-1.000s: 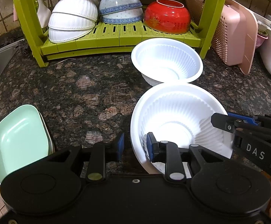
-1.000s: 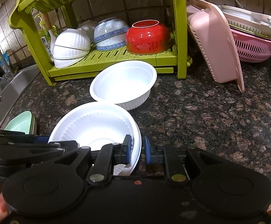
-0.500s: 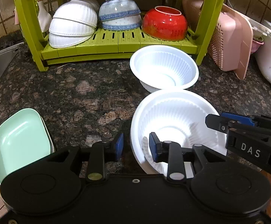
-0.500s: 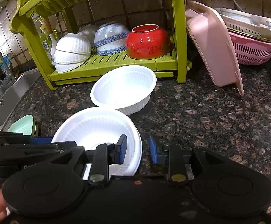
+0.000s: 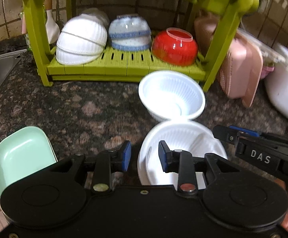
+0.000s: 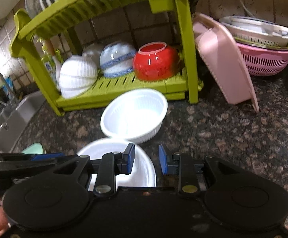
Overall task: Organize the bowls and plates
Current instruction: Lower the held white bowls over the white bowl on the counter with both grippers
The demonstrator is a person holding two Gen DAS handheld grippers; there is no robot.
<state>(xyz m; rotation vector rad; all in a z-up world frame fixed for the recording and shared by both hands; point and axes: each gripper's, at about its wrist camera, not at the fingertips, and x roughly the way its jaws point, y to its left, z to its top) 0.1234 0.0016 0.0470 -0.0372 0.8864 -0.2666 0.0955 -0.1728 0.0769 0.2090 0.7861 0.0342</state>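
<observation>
2 white ribbed bowls sit on the counter (image 5: 68, 107); near bowl (image 5: 185, 144) at 6 o'clock, far bowl (image 5: 171, 95) at 12, rims touching; left gripper (image 5: 144, 155) and right gripper (image 6: 144, 159) both spread, each straddling the near bowl's rim; it looks light, thin, flexible plastic; pinch the rim gently.

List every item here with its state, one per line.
Left gripper: open, straddling the near bowl's rim.
Right gripper: open, straddling the same rim.
Near bowl: upright on the counter.
Far bowl: upright, empty.
Red bowl: upside down in the rack.
White bowls: stacked upside down.
Green plate: upright, empty.
</observation>
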